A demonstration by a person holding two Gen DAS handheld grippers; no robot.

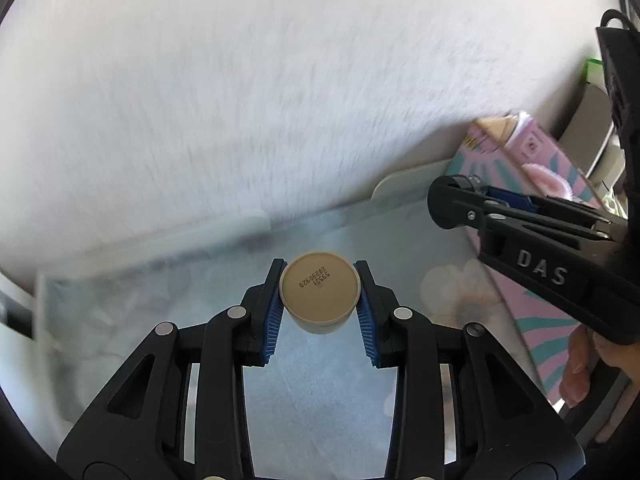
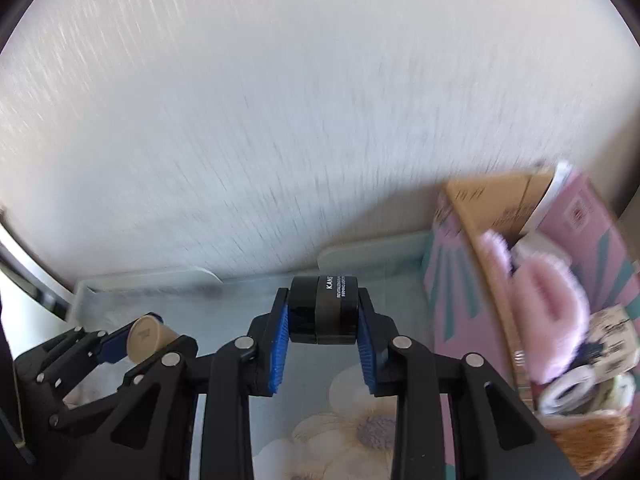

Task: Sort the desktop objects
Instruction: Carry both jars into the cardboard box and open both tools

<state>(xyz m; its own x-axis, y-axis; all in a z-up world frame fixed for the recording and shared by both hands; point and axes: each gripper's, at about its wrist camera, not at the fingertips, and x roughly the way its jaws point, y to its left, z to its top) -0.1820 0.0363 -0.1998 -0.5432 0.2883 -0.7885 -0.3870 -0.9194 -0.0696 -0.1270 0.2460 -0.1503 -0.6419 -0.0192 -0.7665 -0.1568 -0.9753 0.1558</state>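
Both wrist cams close, angled down toward wall (image 1: 280, 100); share pink box (image 2: 580, 248).

two grippers, two small containers, one box

two grippers: the left gripper (image 1: 319, 300) and the right gripper (image 2: 323, 320), each with two blue pads. one beige jar (image 1: 319, 296) at 6 o'clock in the left wrist view. one black jar (image 2: 324, 308) at 6 o'clock in the right wrist view. one pink box (image 2: 592, 240) at 3 o'clock, its contents too blurred to count.
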